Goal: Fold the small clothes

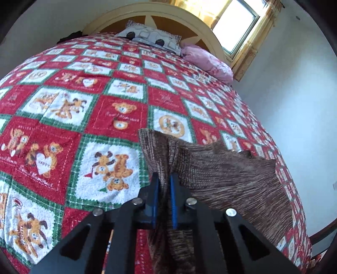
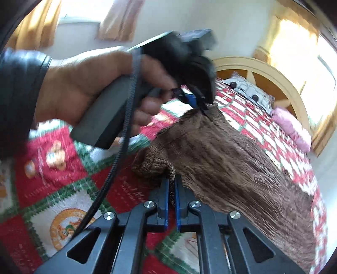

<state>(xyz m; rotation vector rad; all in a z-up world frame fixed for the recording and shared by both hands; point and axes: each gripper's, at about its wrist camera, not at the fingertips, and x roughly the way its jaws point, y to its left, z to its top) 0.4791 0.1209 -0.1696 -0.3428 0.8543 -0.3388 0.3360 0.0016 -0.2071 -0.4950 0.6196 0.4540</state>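
left gripper (image 1: 163, 185): black frame, blue-padded fingers pinching an edge of the brown ribbed knit garment (image 1: 221, 172). the cloth runs from the jaws toward 3 o'clock, lifted off the red, white and green teddy-bear patchwork bedspread (image 1: 63, 109).

at 12 o'clock: a grey patterned pillow (image 1: 151, 38) and a pink pillow (image 1: 206, 61) against the cream arched headboard (image 1: 147, 12).

right gripper (image 2: 172, 187): fingers pressed onto a bunched hem of the same garment (image 2: 231, 160). the person's left hand (image 2: 84, 88) shows at 10 o'clock, its tool clamped on the far corner.

judgement: the fold is early. two corners are held and the cloth is stretched between them, no crease visible. laying down, folding over and smoothing remain.
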